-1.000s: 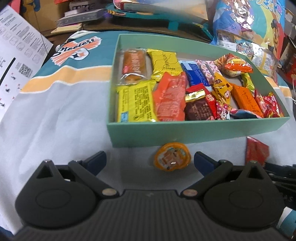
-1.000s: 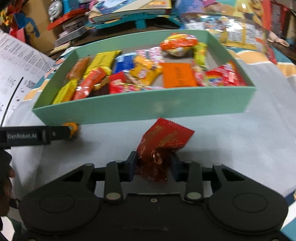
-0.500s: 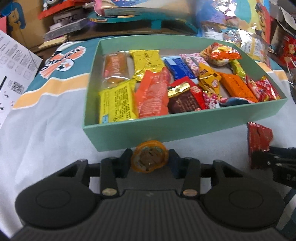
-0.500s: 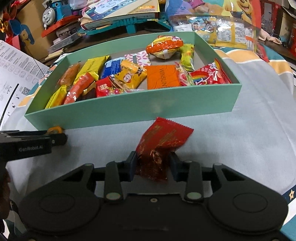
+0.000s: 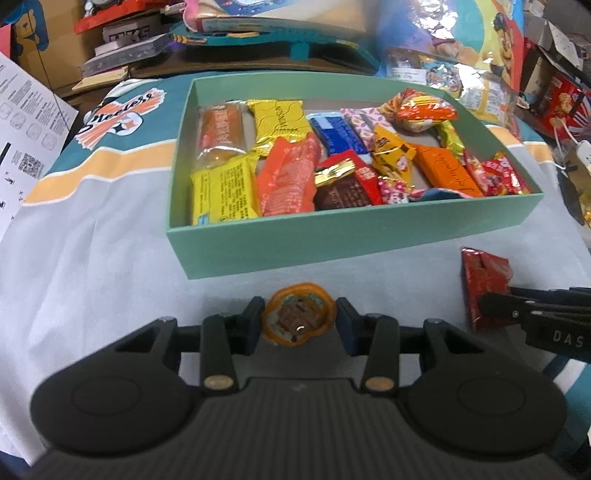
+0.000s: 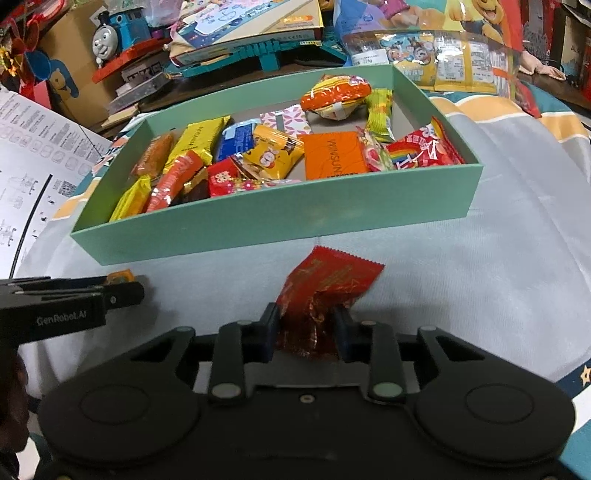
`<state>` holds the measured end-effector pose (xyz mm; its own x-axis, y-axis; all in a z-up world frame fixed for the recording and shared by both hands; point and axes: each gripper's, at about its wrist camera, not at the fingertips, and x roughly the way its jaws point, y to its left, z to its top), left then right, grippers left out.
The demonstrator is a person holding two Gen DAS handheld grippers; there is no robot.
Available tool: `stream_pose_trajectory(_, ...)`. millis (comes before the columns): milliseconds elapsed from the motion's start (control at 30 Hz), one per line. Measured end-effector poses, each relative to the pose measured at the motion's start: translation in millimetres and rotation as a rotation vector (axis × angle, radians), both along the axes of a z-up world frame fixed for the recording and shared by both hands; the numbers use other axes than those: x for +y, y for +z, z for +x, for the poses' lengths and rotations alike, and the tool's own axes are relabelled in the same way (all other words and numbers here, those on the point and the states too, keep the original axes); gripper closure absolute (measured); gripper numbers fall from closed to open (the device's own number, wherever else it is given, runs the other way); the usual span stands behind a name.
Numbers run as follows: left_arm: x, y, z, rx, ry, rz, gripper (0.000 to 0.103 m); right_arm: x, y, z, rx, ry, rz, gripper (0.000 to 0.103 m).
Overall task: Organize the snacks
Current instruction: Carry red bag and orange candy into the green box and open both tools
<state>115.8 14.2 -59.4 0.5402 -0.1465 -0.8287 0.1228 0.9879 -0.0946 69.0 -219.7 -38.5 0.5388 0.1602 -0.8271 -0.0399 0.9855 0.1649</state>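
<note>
A green box (image 5: 332, 236) (image 6: 280, 221) filled with several wrapped snacks sits on the cloth-covered table. My left gripper (image 5: 300, 321) is shut on a small round orange jelly cup (image 5: 300, 318), held above the cloth just in front of the box's near wall. My right gripper (image 6: 306, 328) is shut on a crinkled red snack packet (image 6: 325, 288), also in front of the box. The red packet (image 5: 484, 280) shows at the right of the left wrist view; the left gripper's side (image 6: 70, 306) shows at the left of the right wrist view.
A printed paper sheet (image 5: 22, 122) (image 6: 33, 158) lies at the left. Toy boxes, a blue train toy (image 6: 114, 29) and large snack bags (image 6: 443, 55) crowd the space behind the box. Grey cloth (image 6: 480, 277) lies in front of the box.
My left gripper closed on the orange jelly cup and lifted it off the cloth. Both grippers have risen and pulled back a little from the box, the right still holding the red packet.
</note>
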Motion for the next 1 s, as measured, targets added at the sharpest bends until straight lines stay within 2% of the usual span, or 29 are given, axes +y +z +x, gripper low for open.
stream_pose_trajectory(367,-5,22,-18,-0.036,-0.028,-0.039,0.062,-7,22,-23,-0.047,-0.015,0.019,0.074)
stream_pose_trajectory(633,-7,48,-23,-0.079,-0.056,-0.089,0.062,-16,54,-33,-0.115,-0.028,0.051,0.074)
stream_pose_trajectory(800,-4,65,-4,-0.11,-0.051,-0.095,0.062,-18,74,-14,-0.156,-0.019,0.063,0.074)
stream_pose_trajectory(1000,7,79,40,-0.13,-0.027,-0.091,0.062,-10,87,32,-0.178,0.012,0.083,0.074)
